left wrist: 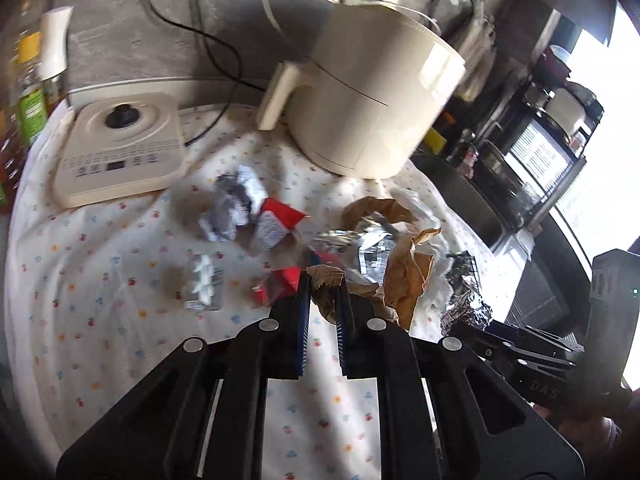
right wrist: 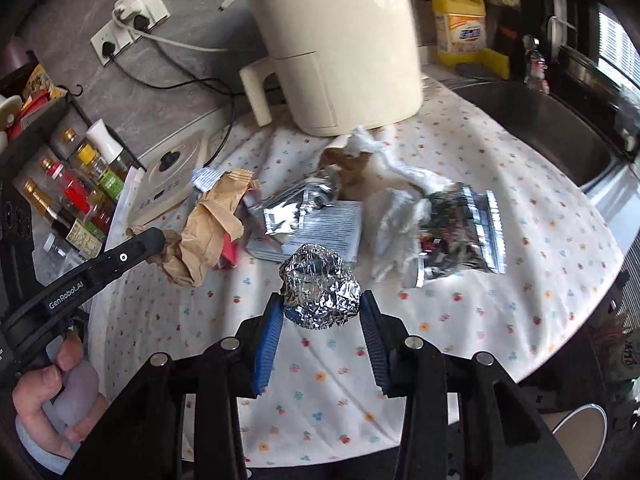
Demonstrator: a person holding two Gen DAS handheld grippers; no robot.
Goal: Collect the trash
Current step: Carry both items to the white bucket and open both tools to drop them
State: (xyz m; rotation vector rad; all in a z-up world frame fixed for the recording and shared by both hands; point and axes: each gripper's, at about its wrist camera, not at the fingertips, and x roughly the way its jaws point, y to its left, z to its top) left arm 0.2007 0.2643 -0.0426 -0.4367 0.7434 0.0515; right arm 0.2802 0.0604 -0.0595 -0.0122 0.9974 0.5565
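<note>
Flowered tablecloth [right wrist: 500, 168] covers counter beside steel sink [right wrist: 532, 120].

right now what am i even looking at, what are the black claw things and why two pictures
Each black claw is a hand-held gripper; a person squeezes one in each hand, with a fisheye camera looking along its fingers. One picture is from the left gripper, shut on crumpled brown paper. The other is from the right gripper, shut on a foil ball. On the flowered tablecloth lie white tissue, a silver wrapper and a red carton, beside a cream air fryer.
</note>
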